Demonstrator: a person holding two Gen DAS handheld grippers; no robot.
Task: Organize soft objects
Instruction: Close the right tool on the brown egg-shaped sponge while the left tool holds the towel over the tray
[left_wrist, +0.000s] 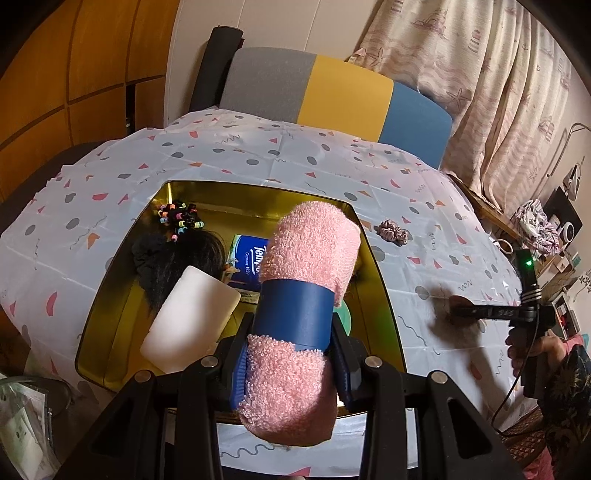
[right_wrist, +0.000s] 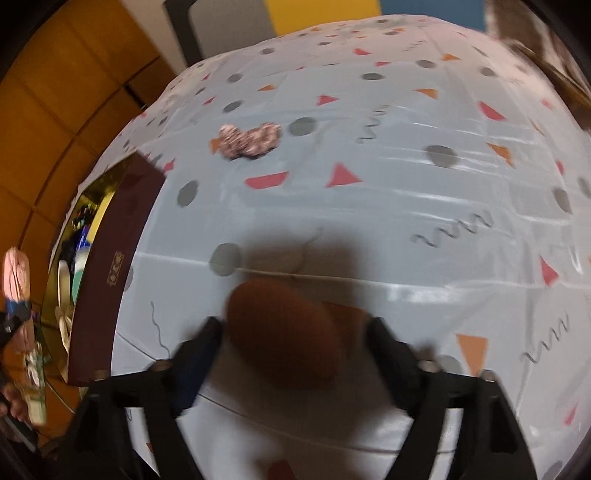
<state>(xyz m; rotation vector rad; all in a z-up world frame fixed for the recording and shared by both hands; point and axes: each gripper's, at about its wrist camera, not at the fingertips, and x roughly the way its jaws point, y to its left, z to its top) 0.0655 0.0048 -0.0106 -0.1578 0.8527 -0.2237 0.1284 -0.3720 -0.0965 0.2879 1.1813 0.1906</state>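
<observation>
Towel (left_wrist: 295, 317), pink and rolled with a blue band, sits clamped in our left gripper (left_wrist: 291, 354) above the gold tin (left_wrist: 373, 273); its lower end hides the tin's near edge. Inside we see a black hairpiece (left_wrist: 173, 266), beaded ties (left_wrist: 180, 218), a white block (left_wrist: 192, 317) and a blue tissue pack (left_wrist: 251, 262) reading "Tempo", half covered by the towel. A scrunchie (left_wrist: 394, 230) lies on the cloth (left_wrist: 258, 155) beside the tin.

From the right wrist everything blurs. Our right gripper (right_wrist: 295, 332) stands wide, a brown soft thing (right_wrist: 284, 332) between its fingers; we cannot tell whether they touch it. The tin's maroon wall (right_wrist: 110, 266) carries an unreadable emblem.
</observation>
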